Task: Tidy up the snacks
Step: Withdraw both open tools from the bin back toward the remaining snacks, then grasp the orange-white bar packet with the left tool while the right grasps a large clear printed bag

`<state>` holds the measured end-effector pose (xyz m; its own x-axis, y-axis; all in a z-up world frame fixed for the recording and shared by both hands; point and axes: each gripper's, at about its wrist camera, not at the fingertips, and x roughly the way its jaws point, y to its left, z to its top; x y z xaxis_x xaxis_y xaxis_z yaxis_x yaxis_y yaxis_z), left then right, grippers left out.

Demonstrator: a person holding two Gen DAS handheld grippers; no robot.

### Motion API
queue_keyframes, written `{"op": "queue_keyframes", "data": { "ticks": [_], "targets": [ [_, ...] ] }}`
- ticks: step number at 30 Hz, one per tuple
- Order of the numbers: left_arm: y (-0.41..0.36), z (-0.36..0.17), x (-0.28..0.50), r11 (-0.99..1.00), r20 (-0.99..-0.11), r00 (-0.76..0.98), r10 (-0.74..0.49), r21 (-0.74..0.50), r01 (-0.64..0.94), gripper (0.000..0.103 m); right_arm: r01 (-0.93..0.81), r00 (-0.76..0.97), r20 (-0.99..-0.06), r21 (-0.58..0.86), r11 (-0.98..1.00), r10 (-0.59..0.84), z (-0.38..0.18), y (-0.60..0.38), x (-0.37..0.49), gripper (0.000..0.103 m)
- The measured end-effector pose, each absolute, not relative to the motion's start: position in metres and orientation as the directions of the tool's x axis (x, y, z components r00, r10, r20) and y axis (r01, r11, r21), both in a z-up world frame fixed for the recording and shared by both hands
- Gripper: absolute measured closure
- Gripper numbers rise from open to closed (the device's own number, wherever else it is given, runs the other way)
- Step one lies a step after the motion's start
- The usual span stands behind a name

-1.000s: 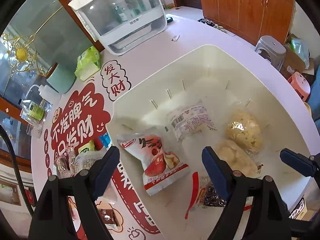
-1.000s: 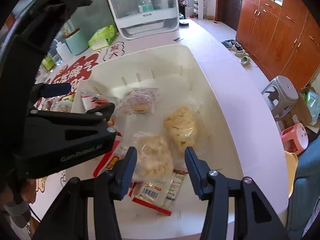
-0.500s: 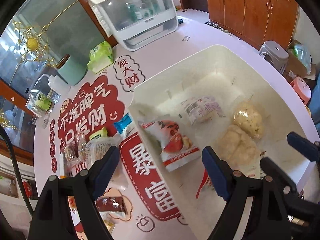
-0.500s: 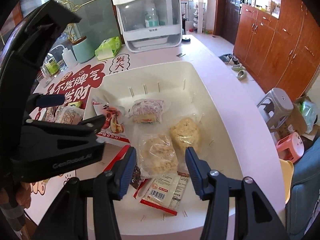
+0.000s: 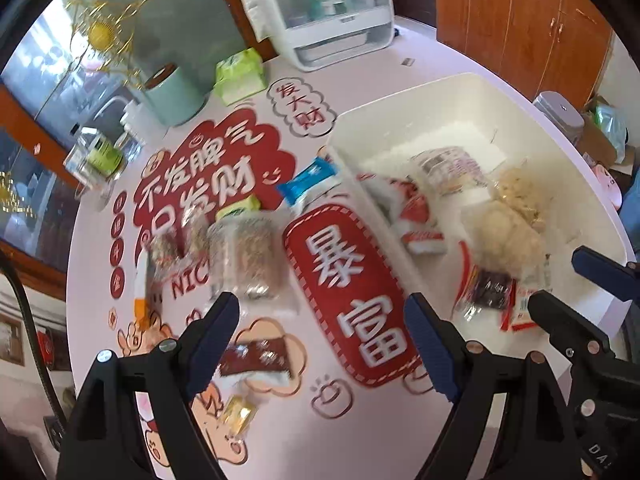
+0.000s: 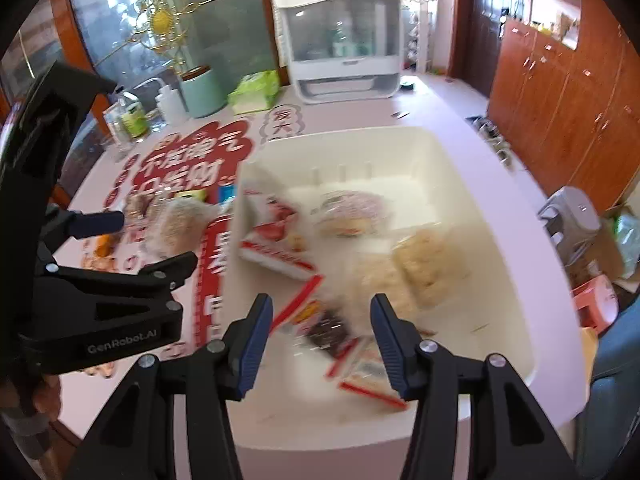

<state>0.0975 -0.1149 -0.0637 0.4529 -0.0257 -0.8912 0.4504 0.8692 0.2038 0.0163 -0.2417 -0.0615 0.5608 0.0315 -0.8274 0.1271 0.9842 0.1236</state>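
- The white bin (image 6: 484,208) on the pink table (image 5: 400,92) already held several snacks: a red-and-white packet (image 6: 276,236), a clear-wrapped bun (image 6: 348,216), two pale crumbly bags (image 6: 404,272), a dark packet (image 6: 326,330) and a flat red-edged one (image 6: 370,372) near the front wall
- Outside it, on the table's red lettering, more snacks waited: two clear bags of brown pieces (image 5: 250,256), a blue-and-white packet (image 5: 310,180) just beside the bin's wall, a green-topped pack (image 5: 240,206), a dark brown bar (image 5: 256,356) and a small gold sweet (image 5: 240,414)
- The left gripper (image 5: 322,332) hung over those loose snacks, its jaws spread with nothing between them
- The right gripper (image 6: 320,332) hovered above the bin's front, jaws apart and gripping nothing, the dark packet lying below the gap
- By my judgement the job was roughly half done; each loose snack still needed picking up and dropping in
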Motion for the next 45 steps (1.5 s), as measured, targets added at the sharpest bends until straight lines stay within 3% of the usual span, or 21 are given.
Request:
{"op": "queue_keyframes", "data": {
  "ticks": [16, 31, 35, 39, 45],
  "targets": [
    [0.036, -0.061, 0.092, 0.928, -0.885, 0.465, 0.019, 0.189, 0.322, 0.019, 0.005, 0.528, -0.835, 0.186, 0.982, 0.155, -0.066, -0.147, 0.020, 0.051],
    [0.181, -0.065, 0.144, 0.985, -0.863, 0.505, 0.034, 0.116, 0.131, 0.019, 0.017, 0.453, -0.876, 0.195, 0.981, 0.166, -0.077, -0.085, 0.083, 0.051],
    [0.190, -0.071, 0.172, 0.980, -0.860, 0.510, 0.030, 0.127, 0.155, 0.017, 0.033, 0.447, -0.883, 0.177, 0.984, 0.144, -0.081, -0.076, 0.109, 0.041],
    [0.184, -0.088, 0.201, 0.971, -0.873, 0.488, 0.015, 0.129, 0.201, 0.017, 0.083, 0.426, -0.891, 0.208, 0.975, 0.154, -0.092, -0.074, 0.142, 0.038],
    [0.158, -0.135, 0.247, 0.959, -0.912, 0.409, 0.007, 0.123, 0.256, 0.017, 0.197, 0.403, -0.904, 0.236, 0.951, 0.141, -0.117, -0.081, 0.192, 0.021]
  ]
}}
